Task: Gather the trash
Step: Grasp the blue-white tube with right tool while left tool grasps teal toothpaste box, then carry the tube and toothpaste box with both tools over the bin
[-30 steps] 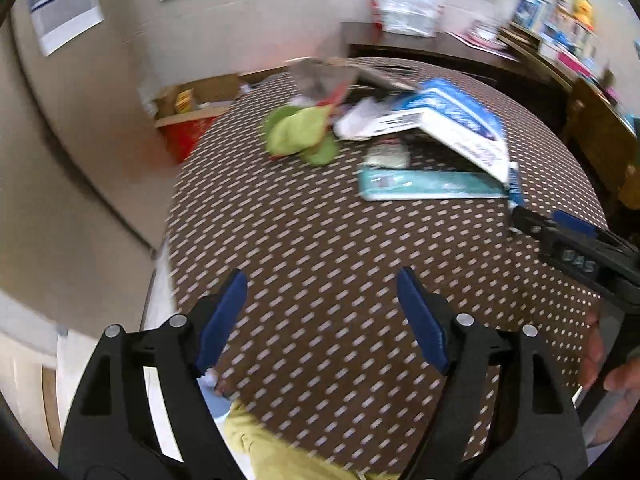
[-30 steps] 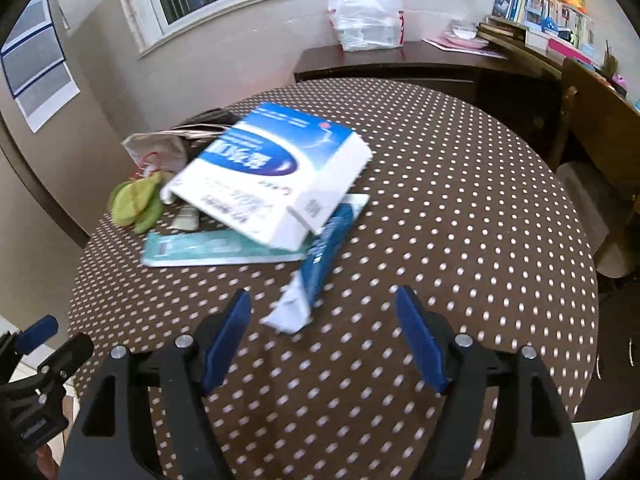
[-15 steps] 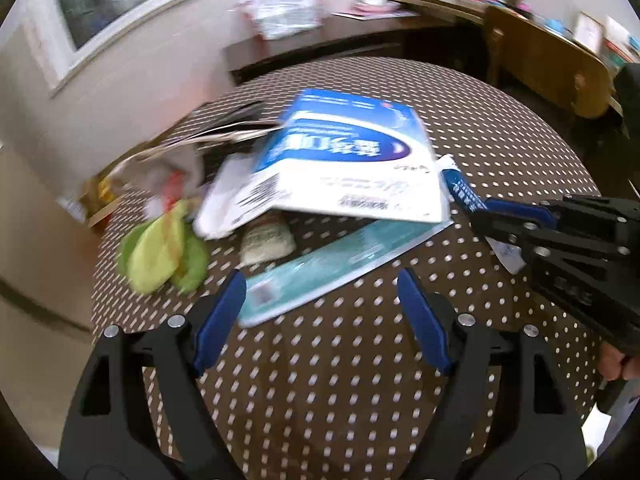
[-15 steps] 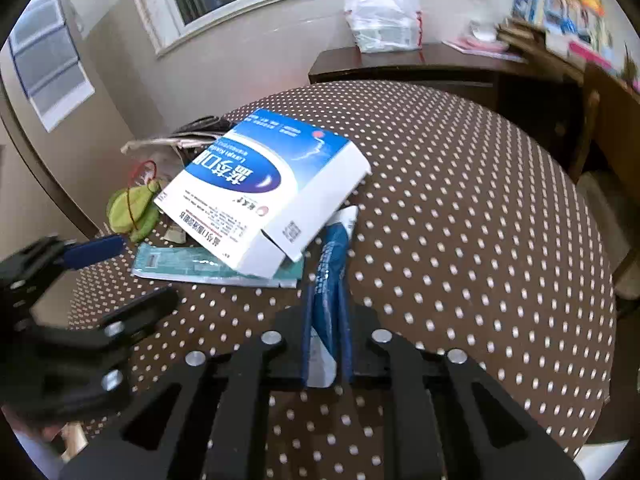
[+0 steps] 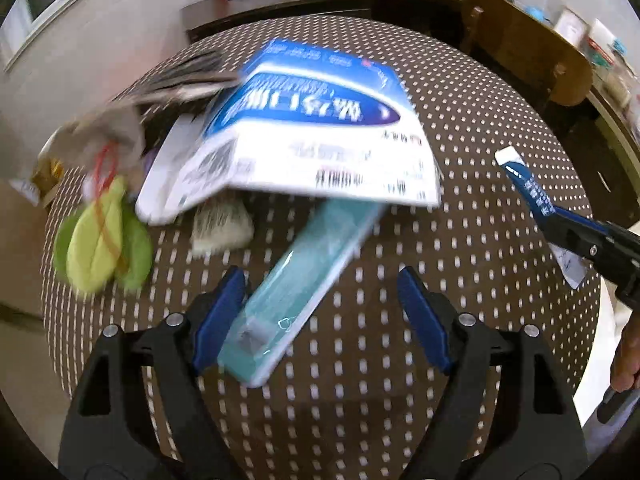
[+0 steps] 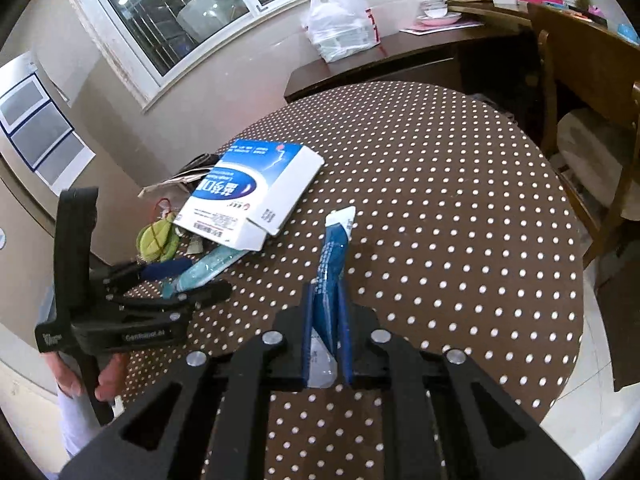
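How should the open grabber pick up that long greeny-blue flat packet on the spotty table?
Grip the long teal flat packet across its narrow width at the near end, coming from above. That end is free and already lies between the open left gripper; the far end is tucked under the blue-and-white cardboard box. It lies flat, so the pads probably must pinch its long edges.

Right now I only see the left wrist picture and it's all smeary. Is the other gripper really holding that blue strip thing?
Observer: Yes. In the right wrist view the right gripper is shut on the blue wrapper, which sticks out past its fingertips.
Operator: Is my gripper touching the teal packet?
Observer: I cannot tell. The left gripper is open, with the teal packet between its fingers.
Operator: What's behind the table?
Observer: A white plastic bag on a dark sideboard under the window.
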Demonstrator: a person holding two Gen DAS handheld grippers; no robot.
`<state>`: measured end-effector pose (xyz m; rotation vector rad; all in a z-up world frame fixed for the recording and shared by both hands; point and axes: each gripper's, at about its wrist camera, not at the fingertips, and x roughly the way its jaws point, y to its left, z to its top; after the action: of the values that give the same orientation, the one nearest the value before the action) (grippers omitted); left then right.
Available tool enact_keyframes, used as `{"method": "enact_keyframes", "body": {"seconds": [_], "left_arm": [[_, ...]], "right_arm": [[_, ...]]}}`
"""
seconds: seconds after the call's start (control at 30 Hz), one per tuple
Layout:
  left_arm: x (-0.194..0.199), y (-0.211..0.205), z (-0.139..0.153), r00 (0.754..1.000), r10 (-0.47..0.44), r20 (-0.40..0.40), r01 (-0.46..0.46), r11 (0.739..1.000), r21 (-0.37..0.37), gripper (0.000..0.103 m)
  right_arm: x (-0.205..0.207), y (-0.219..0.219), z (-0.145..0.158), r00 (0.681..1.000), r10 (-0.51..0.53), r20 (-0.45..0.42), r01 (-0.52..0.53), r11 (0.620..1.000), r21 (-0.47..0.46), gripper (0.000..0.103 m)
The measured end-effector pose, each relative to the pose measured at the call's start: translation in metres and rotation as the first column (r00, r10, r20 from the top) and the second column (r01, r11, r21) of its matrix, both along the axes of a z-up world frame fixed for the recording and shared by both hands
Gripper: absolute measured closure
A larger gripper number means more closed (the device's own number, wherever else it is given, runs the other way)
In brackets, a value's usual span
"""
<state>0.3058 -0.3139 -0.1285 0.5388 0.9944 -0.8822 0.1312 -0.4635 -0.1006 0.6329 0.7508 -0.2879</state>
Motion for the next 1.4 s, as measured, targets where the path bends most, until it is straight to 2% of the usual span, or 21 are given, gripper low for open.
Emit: {"method": "enact_keyframes", "body": {"seconds": [0.23, 0.37, 0.4, 0.5, 0.57, 0.63, 0.7, 0.77, 0.8, 0.83, 0.93, 1.07, 1.3, 1.4], "left_arm": [[-0.048, 0.033, 0.000, 0.996, 0.087, -0.023, -0.088, 0.996, -0.005, 0.026], [-0.059, 0.039, 0.003, 0.990, 0.112, -0.091, -0.116, 0.992, -0.042, 0.026], [-0.059, 0.042, 0.005, 0.988, 0.122, -0.095, -0.127, 0.990, -0.055, 0.027], [-0.048, 0.040, 0.008, 0.979, 0.200, -0.039, -0.202, 0.978, -0.056, 0.027], [-0.030, 0.038, 0.003, 0.958, 0.285, -0.021, -0.286, 0.958, -0.020, 0.027], [-0.018, 0.038, -0.002, 0.942, 0.336, -0.025, -0.336, 0.942, 0.002, 0.027], [-0.014, 0.036, -0.003, 0.936, 0.353, 0.004, -0.353, 0.936, 0.003, 0.027], [-0.015, 0.032, -0.003, 0.940, 0.340, 0.021, -0.339, 0.940, -0.023, 0.037], [-0.017, 0.025, -0.002, 0.950, 0.311, 0.035, -0.309, 0.950, -0.047, 0.062], [-0.024, 0.022, -0.002, 0.963, 0.266, 0.051, -0.262, 0.963, -0.068, 0.076], [-0.032, 0.017, -0.003, 0.968, 0.227, 0.106, -0.221, 0.973, -0.067, 0.076], [-0.044, 0.037, -0.003, 0.972, 0.230, 0.040, -0.225, 0.970, -0.094, 0.076], [-0.059, 0.075, -0.002, 0.965, 0.261, -0.009, -0.260, 0.957, -0.128, 0.076], [-0.065, 0.086, 0.002, 0.958, 0.288, -0.001, -0.286, 0.949, -0.130, 0.076]], "right_arm": [[-0.007, 0.019, 0.000, 0.999, 0.043, 0.005, -0.043, 0.999, 0.031, 0.091], [-0.011, 0.029, 0.004, 0.997, 0.072, 0.021, -0.073, 0.997, 0.036, 0.091], [-0.013, 0.030, 0.005, 0.997, 0.076, 0.024, -0.077, 0.996, 0.035, 0.091], [-0.014, 0.028, 0.007, 0.998, 0.066, 0.018, -0.067, 0.997, 0.024, 0.091], [-0.014, 0.024, 0.006, 0.998, 0.057, 0.010, -0.057, 0.998, 0.020, 0.091], [-0.010, 0.020, 0.006, 0.999, 0.051, -0.007, -0.051, 0.999, -0.005, 0.091], [-0.004, 0.016, 0.004, 0.999, 0.043, -0.027, -0.044, 0.999, -0.030, 0.091], [0.002, 0.013, 0.002, 0.998, 0.050, -0.028, -0.051, 0.999, -0.020, 0.091], [0.005, 0.012, 0.001, 0.998, 0.053, -0.028, -0.053, 0.998, -0.017, 0.091], [0.010, 0.011, 0.000, 0.998, 0.054, -0.033, -0.055, 0.998, -0.023, 0.091], [0.017, 0.013, 0.001, 0.997, 0.062, -0.041, -0.064, 0.997, -0.041, 0.091], [0.020, 0.020, 0.002, 0.996, 0.078, -0.037, -0.079, 0.996, -0.037, 0.091], [0.018, 0.045, -0.003, 0.991, 0.124, -0.044, -0.125, 0.992, -0.016, 0.091], [0.017, 0.060, 0.000, 0.987, 0.153, -0.039, -0.154, 0.988, -0.020, 0.091]]}}
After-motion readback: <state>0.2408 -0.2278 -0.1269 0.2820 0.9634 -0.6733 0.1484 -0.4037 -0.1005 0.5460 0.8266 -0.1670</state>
